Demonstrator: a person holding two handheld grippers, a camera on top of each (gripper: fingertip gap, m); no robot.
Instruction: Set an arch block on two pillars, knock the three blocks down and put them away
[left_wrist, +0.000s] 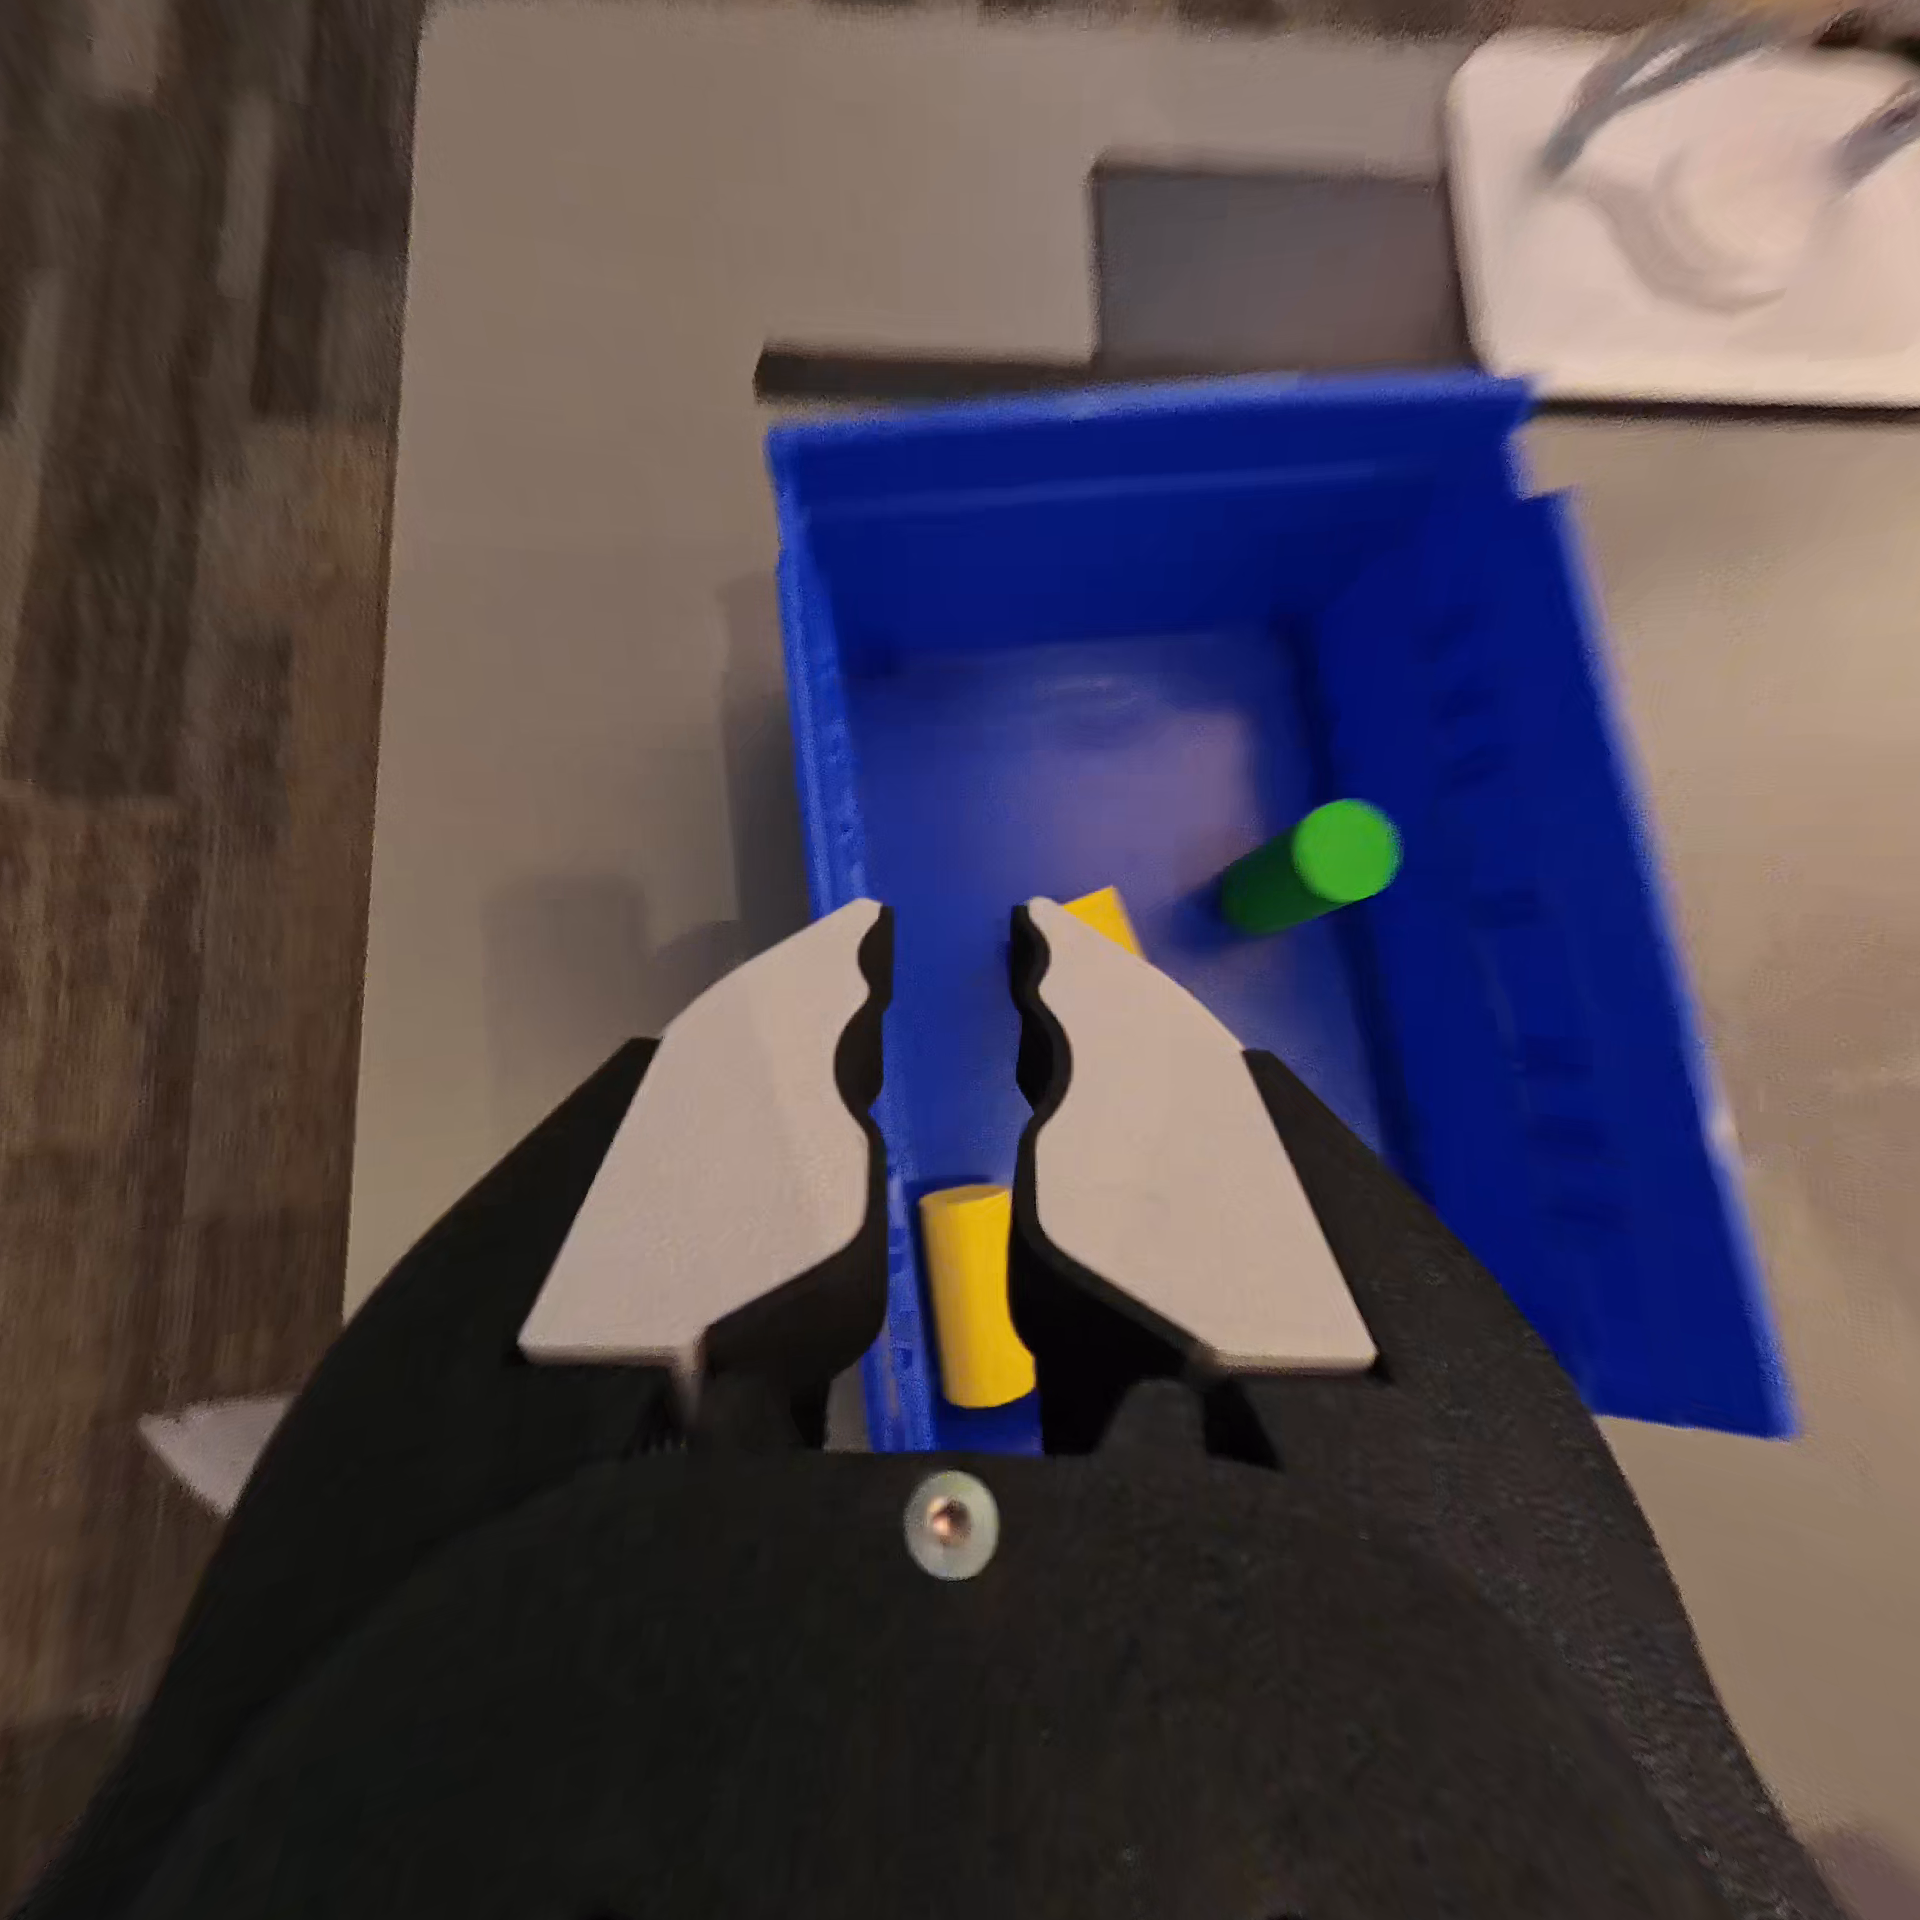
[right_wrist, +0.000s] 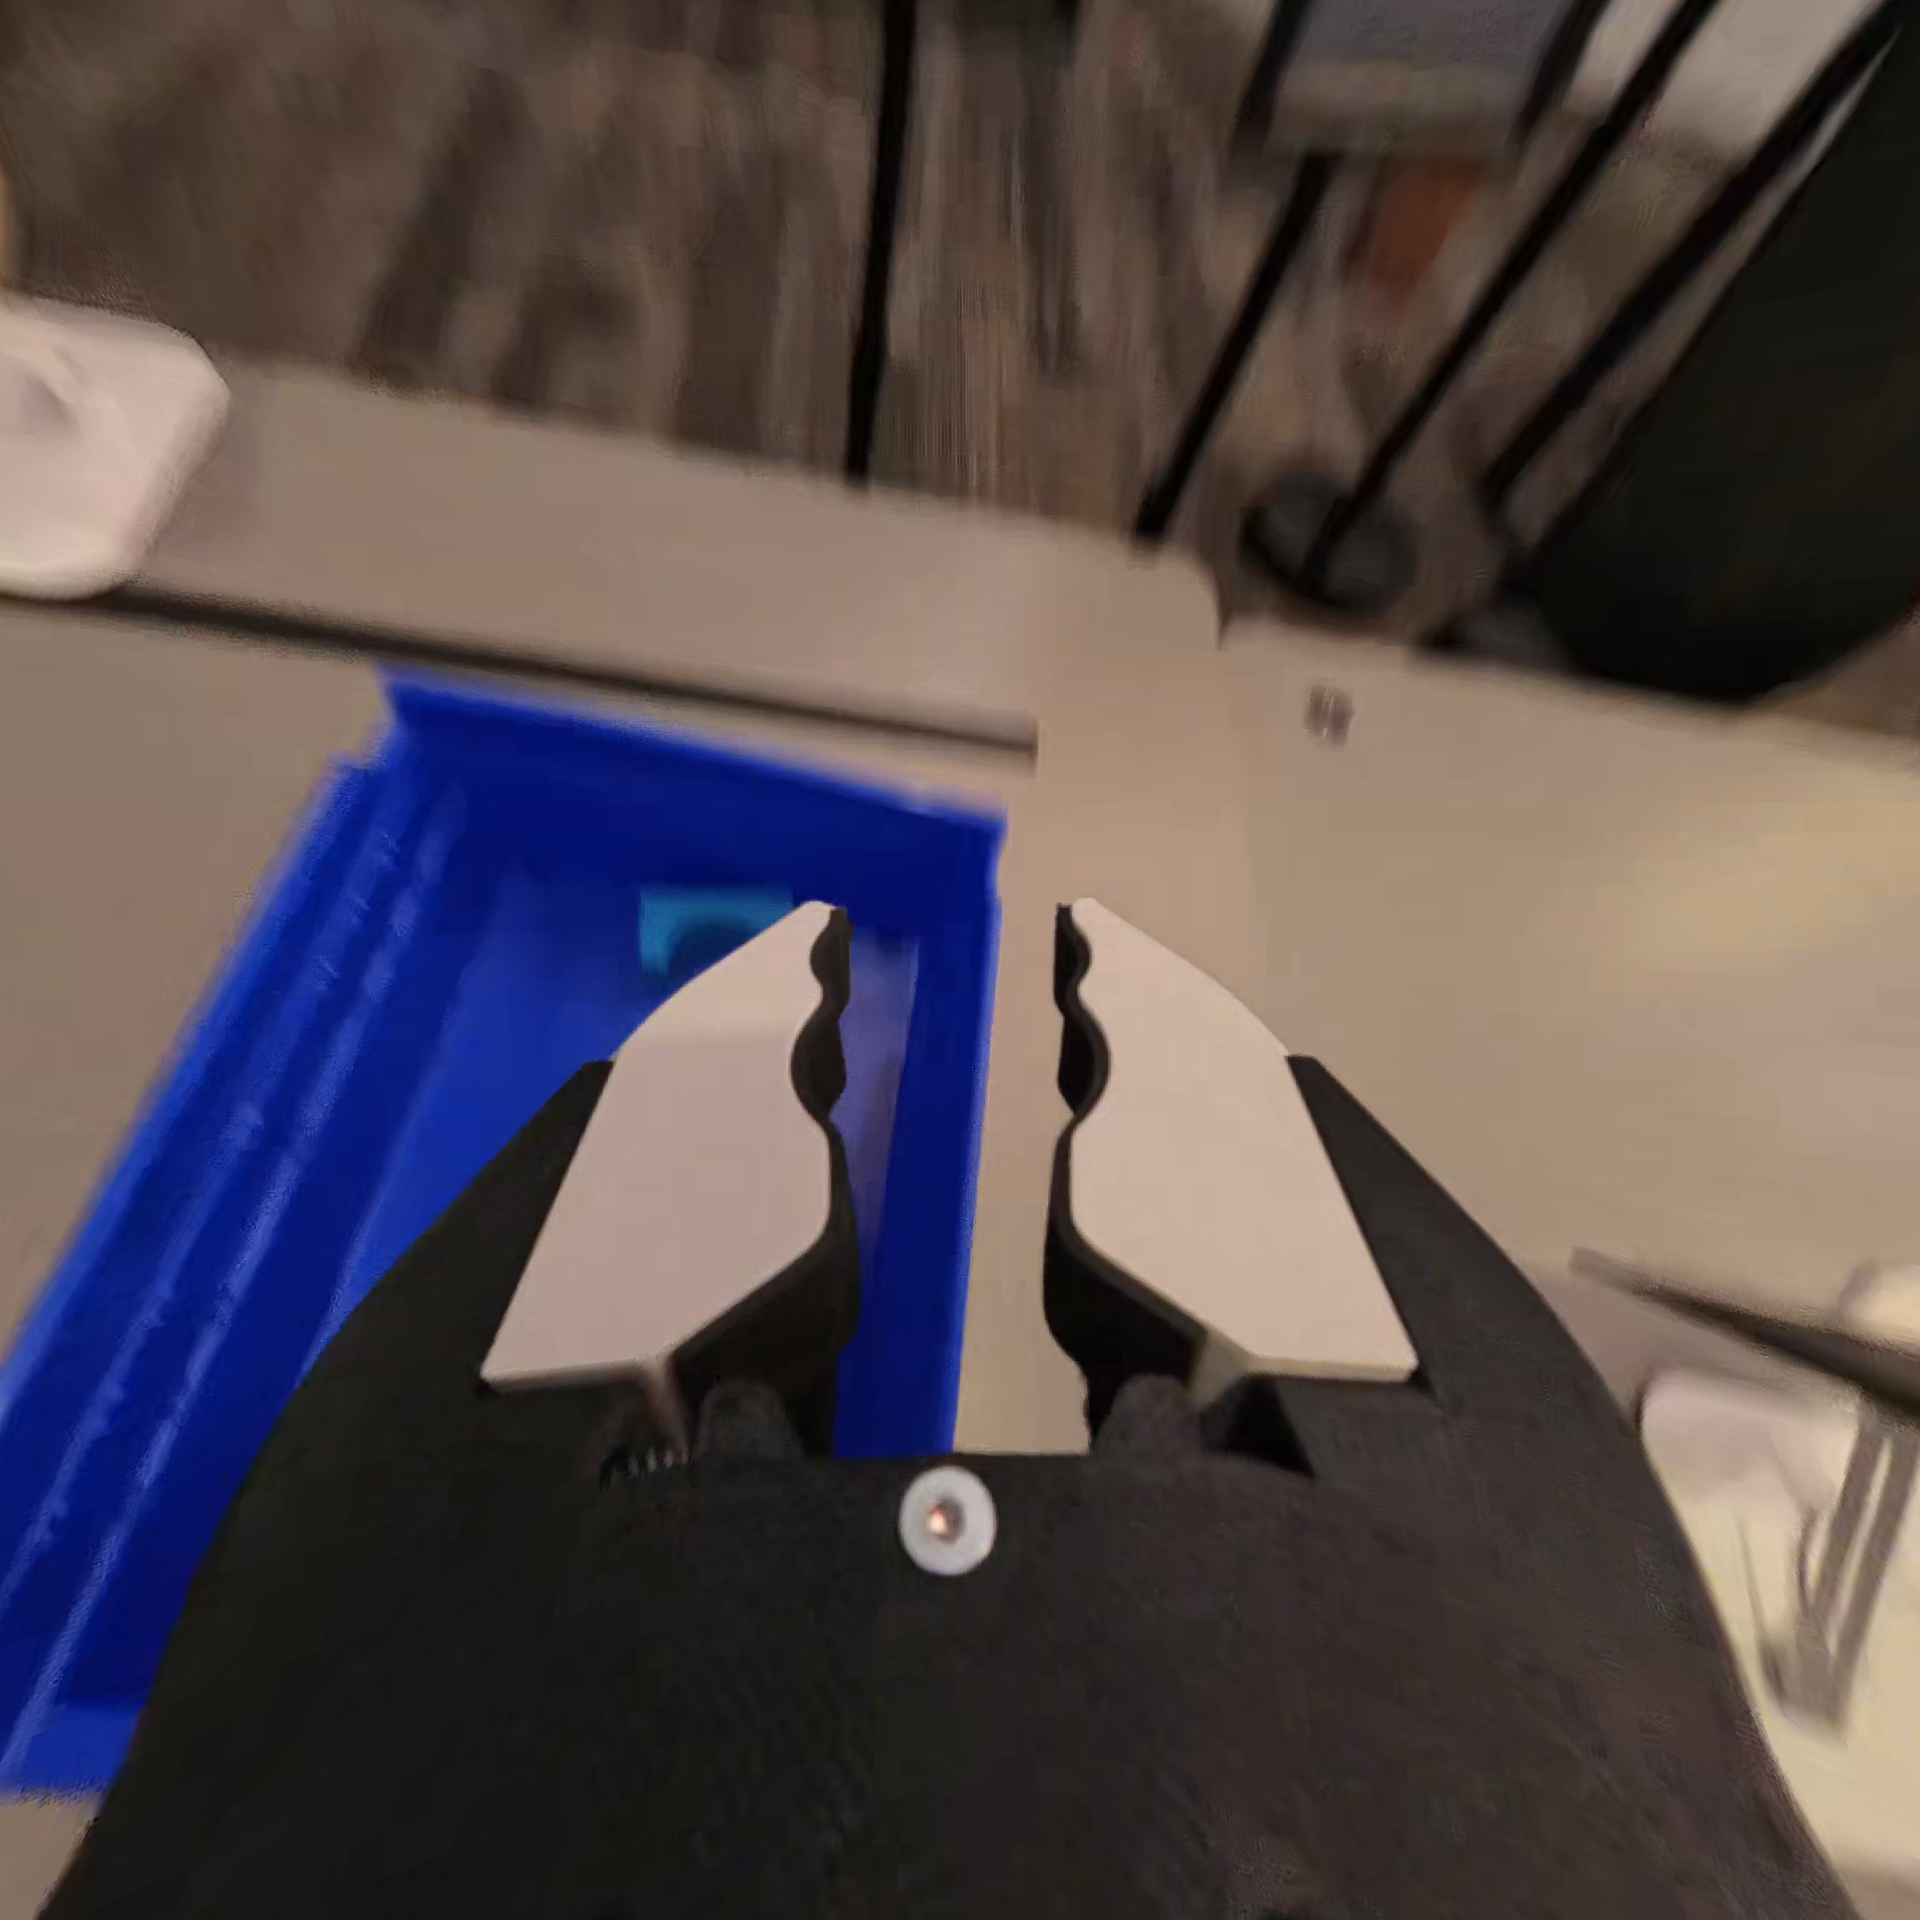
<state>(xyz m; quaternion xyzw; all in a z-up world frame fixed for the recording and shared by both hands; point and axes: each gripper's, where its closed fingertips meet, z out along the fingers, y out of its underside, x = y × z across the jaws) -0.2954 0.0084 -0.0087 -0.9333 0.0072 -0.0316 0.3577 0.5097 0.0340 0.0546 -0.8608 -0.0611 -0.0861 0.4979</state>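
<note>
A blue bin (left_wrist: 1538, 935) sits on the grey table. Inside it a green cylinder (left_wrist: 1309, 868) leans against the right wall. A yellow cylinder (left_wrist: 971, 1294) lies near the bin's near left corner, seen between my fingers, and another yellow piece (left_wrist: 1107, 914) shows behind the right fingertip. My left gripper (left_wrist: 951, 914) is open and empty above the bin's near left part. In the right wrist view the bin (right_wrist: 260, 1039) lies left of my right gripper (right_wrist: 951, 914), which is open and empty over the bin's right wall. A light-blue block (right_wrist: 686, 935) lies at the bin's far end.
A white tray (left_wrist: 1683, 208) stands at the table's far right, and shows far left in the right wrist view (right_wrist: 94, 457). A dark flat panel (left_wrist: 1247, 260) lies behind the bin. The table edge (left_wrist: 384, 727) runs along the left. Black stand legs (right_wrist: 1351, 416) rise beyond the table. One gripper's finger ends stand about 80 cm off the other's. It is some 20 cm from my right tips to the light-blue block (right_wrist: 686, 935).
</note>
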